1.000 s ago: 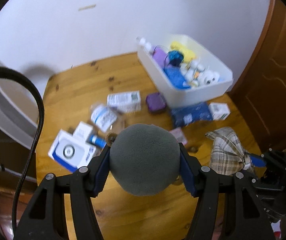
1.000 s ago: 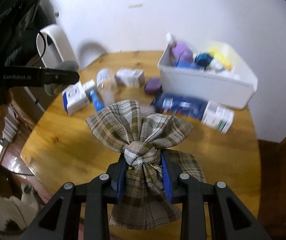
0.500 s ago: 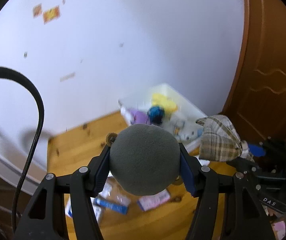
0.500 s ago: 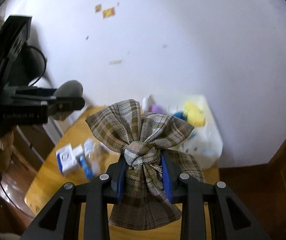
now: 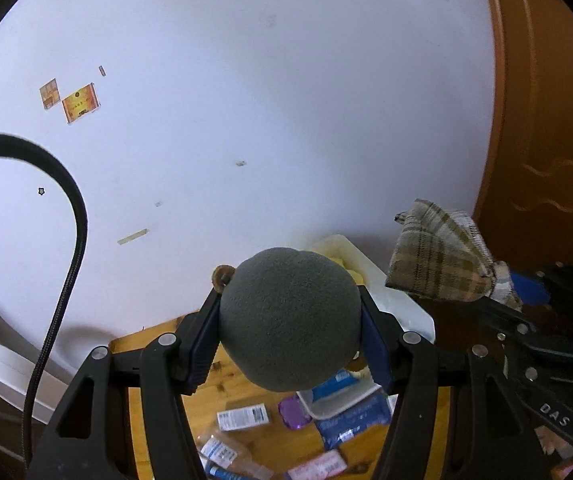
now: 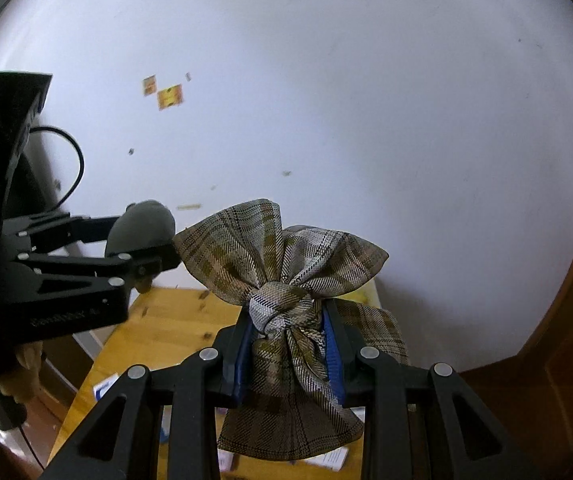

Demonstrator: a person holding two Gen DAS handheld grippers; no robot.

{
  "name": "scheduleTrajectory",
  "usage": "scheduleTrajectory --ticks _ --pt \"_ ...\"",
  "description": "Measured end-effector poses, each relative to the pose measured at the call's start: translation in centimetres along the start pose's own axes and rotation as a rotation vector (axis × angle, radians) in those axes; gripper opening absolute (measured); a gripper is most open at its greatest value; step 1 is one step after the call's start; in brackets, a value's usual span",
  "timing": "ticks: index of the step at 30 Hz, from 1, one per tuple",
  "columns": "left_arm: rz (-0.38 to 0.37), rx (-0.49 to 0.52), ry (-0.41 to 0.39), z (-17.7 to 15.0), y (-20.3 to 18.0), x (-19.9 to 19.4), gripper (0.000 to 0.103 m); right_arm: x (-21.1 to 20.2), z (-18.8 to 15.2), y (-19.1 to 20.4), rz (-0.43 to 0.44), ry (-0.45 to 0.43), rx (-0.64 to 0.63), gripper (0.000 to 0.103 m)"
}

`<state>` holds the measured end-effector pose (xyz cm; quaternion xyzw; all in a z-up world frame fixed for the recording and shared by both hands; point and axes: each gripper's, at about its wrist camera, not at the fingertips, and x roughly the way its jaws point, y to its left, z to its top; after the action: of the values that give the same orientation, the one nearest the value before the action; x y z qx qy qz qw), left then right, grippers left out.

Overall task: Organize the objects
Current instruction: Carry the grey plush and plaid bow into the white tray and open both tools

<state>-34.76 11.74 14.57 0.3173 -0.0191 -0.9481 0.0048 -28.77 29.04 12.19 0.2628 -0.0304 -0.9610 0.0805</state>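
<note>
You have both loads lifted clear of the clutter: your left gripper (image 5: pixel 290 344) pinches the grey plush ball (image 5: pixel 288 320) across its width, and your right gripper (image 6: pixel 288 350) clamps the plaid bow (image 6: pixel 282 264) just below its knot, so neither slips. The white bin (image 5: pixel 402 304) sits ahead and below on the wooden table (image 5: pixel 158 340), with boxes and packets loose beside it, so carrying high likely lets you drop both in from above.

The white wall (image 5: pixel 286 100) is evenly and softly lit, with no glare. Straight edges are bowed by fisheye distortion, and black vignetting is seen at the corners. Items on the surface (image 5: pixel 158 344) below the wall are slightly blurred.
</note>
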Motion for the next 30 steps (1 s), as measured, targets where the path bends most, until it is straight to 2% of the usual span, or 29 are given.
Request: scheduleTrajectory --ticks 6,11,21,24,28,29,30 --pt "0.042 -0.016 0.023 1.8 0.5 3.3 0.066 2.1 2.4 -0.6 -0.033 -0.003 -0.002 0.032" --pt "0.050 -0.035 0.076 2.5 0.6 7.7 0.066 5.3 2.9 -1.7 -0.055 0.044 0.036 0.032" --pt "0.101 -0.106 0.163 2.9 1.1 19.1 0.066 13.4 -0.5 -3.3 -0.097 0.206 0.077 0.034" --pt "0.126 -0.110 0.183 2.6 0.7 22.3 0.070 15.8 -1.8 -3.7 -0.107 0.261 0.089 0.035" --pt "0.085 -0.128 0.269 1.3 0.4 26.0 0.071 17.8 -3.8 -3.6 -0.113 0.308 0.065 0.058" --pt "0.069 -0.130 0.289 0.9 0.1 26.7 0.073 18.0 -4.3 -3.5 -0.112 0.307 0.054 0.065" --pt "0.065 -0.126 0.293 1.1 -1.0 26.9 0.077 18.2 -4.6 -3.3 -0.108 0.309 0.044 0.067"
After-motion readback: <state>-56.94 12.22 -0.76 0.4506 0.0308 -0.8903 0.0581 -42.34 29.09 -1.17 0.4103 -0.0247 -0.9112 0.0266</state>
